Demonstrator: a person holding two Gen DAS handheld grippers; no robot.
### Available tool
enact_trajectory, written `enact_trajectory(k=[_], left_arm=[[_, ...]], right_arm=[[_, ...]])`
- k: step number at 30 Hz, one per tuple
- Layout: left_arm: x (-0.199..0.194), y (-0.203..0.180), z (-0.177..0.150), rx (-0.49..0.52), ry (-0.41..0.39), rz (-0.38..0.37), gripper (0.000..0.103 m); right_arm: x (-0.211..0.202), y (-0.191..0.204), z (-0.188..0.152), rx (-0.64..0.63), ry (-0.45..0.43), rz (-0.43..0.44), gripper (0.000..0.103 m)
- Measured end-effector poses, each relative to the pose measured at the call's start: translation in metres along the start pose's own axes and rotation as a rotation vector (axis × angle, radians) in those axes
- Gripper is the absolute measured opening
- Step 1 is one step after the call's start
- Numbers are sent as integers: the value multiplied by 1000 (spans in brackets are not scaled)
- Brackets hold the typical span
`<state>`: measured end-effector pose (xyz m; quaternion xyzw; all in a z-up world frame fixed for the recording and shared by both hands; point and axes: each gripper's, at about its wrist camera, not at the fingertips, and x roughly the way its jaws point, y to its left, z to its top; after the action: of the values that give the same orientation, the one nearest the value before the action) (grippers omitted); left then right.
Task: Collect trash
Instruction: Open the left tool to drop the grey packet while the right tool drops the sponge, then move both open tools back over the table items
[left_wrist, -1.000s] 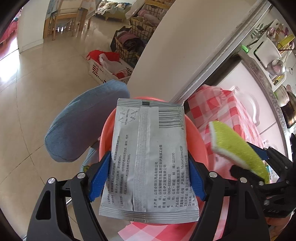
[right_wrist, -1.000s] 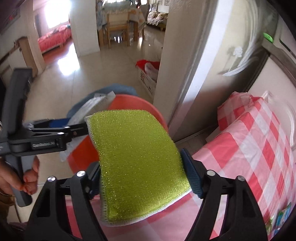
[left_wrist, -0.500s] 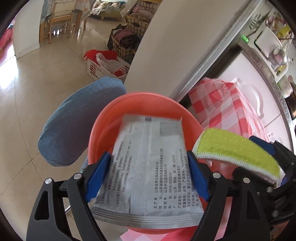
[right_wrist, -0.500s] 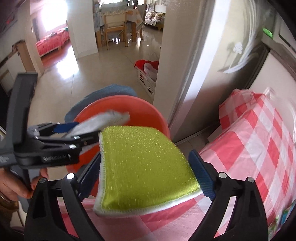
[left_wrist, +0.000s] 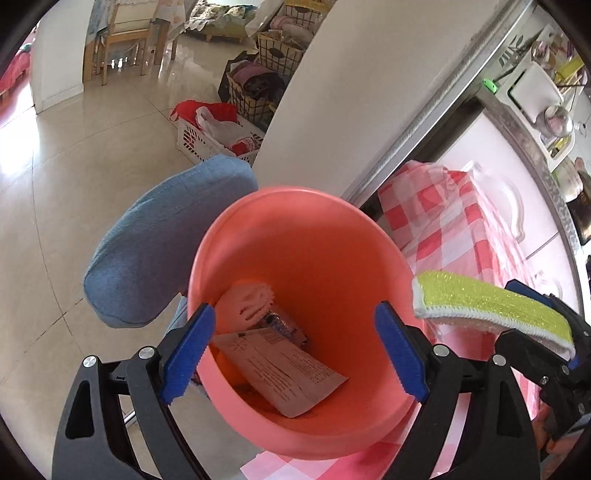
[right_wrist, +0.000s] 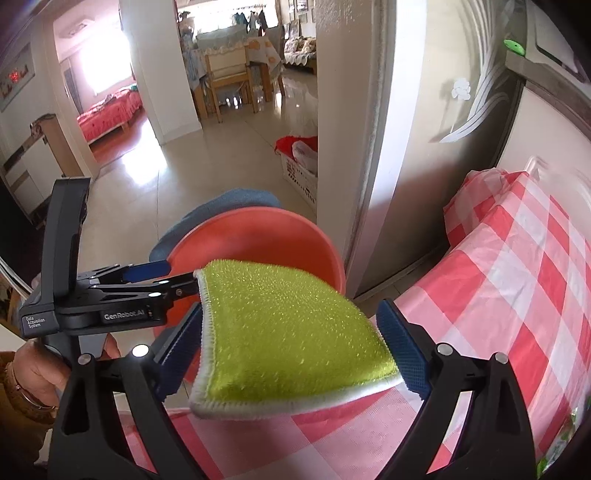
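Packet (left_wrist: 284, 373) inside bucket (left_wrist: 295, 221): left view only.

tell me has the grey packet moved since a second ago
Yes. The grey packet has dropped out from between the left gripper's just-opened jaws and now lies down inside the orange bin.

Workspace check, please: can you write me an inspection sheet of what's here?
Surface: pink checked tablecloth.
Job's things: printed packet lying inside orange bin; green sponge beside its rim.
Clutter: pink crumpled item in bin; blue cushion behind it.
Grippers: both have just been opening; left tongs empty above bin; right tongs open, sponge loose between them.
Cables: nothing seen.
Surroundings: tiled floor, white basket.
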<state>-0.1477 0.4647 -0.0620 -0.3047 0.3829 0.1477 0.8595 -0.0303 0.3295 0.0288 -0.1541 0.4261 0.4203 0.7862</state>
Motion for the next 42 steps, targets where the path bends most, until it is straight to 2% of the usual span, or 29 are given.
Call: enact_trajectory(k=[3,10,21,29,42], left_arm=[[-7,3,1,-12,-12,11,88],[-20,9,3,-22,-35,27,89],[-28,-1,-3,11,-24,26,89],[-35,-32,-13,67,0,-13,90],[-41,-118,-40,204,52,-126,90]], right_arm=[[-4,-3,0,30,-15,26,92],[-19,-8,2,63,-82,26,93],[-52,-30,-9,169,-176,33,94],[-100,-51,-45,268,-256,4,94],[-153,-82,-120,369,-343,-93,95]])
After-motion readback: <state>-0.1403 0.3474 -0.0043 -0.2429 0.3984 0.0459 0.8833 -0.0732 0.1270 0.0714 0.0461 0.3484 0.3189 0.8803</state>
